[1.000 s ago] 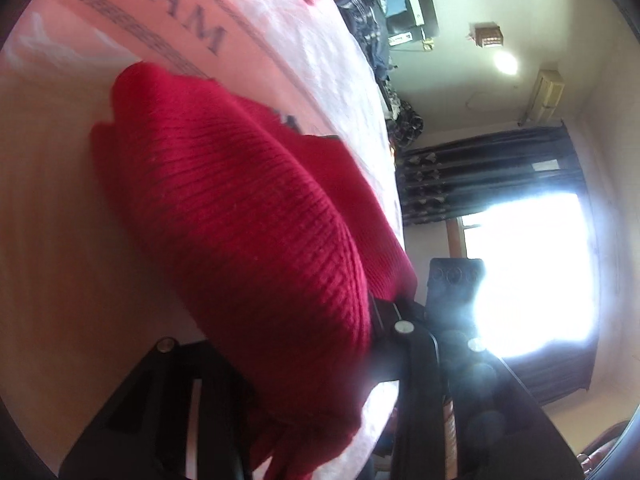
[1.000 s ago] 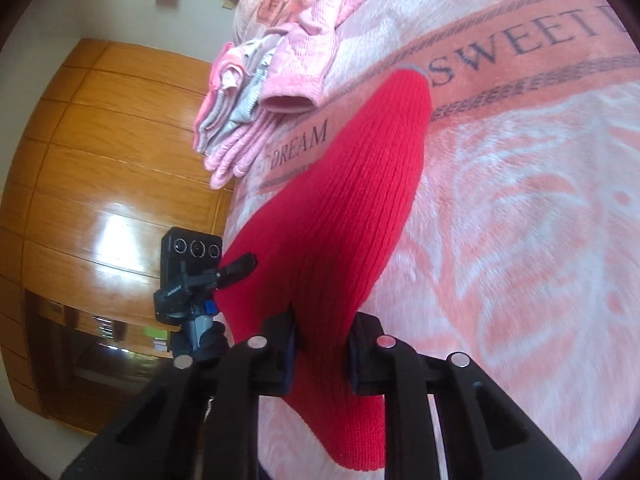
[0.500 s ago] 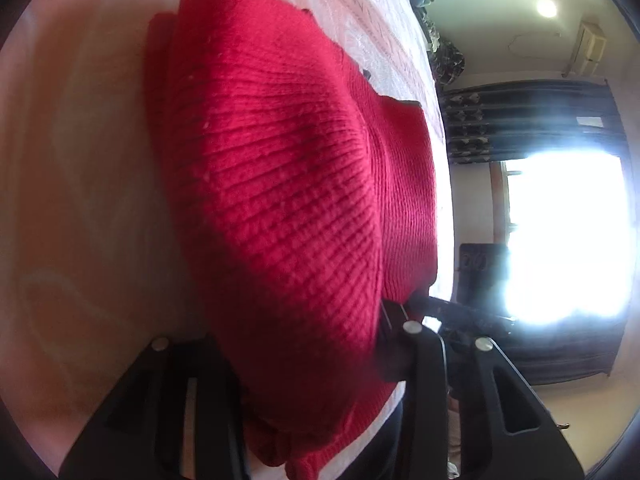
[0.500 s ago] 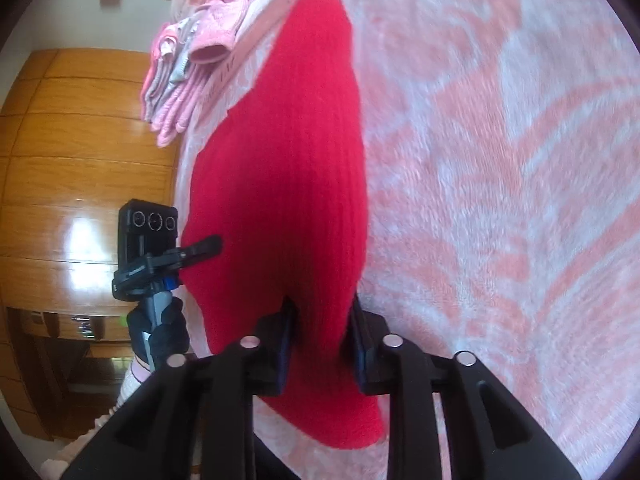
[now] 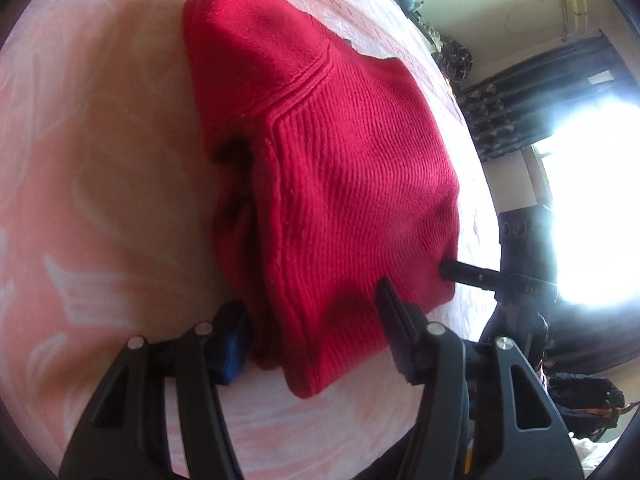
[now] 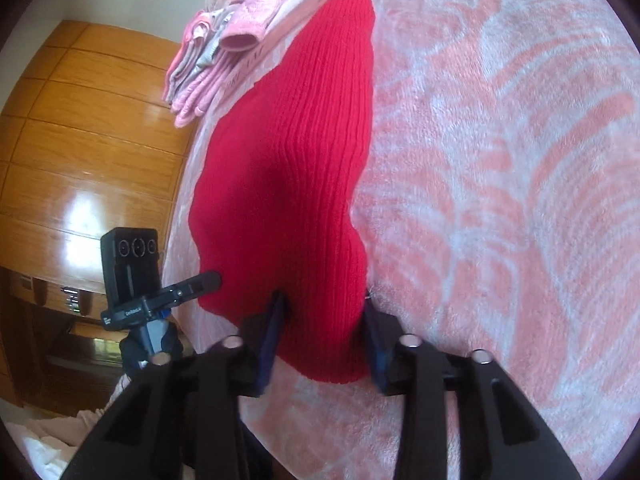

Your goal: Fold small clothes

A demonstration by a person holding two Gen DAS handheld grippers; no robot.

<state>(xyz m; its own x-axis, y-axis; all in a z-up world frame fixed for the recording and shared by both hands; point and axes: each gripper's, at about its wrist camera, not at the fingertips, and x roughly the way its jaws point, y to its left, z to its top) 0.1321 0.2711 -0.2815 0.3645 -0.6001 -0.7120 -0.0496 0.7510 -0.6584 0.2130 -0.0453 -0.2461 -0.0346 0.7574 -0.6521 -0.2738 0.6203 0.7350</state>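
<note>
Where folded, one red sweater point(image 5: 340, 184).

txt: woven band lettering on pink blanket point(image 5: 352, 46) | too blurred/cut off to read, both views | white print on other tongs' bar point(image 6: 134, 312) | illegible

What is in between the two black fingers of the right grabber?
The near end of the folded red sweater lies between the spread fingers of the right gripper. The right wrist view shows it, resting on the pink blanket.
</note>
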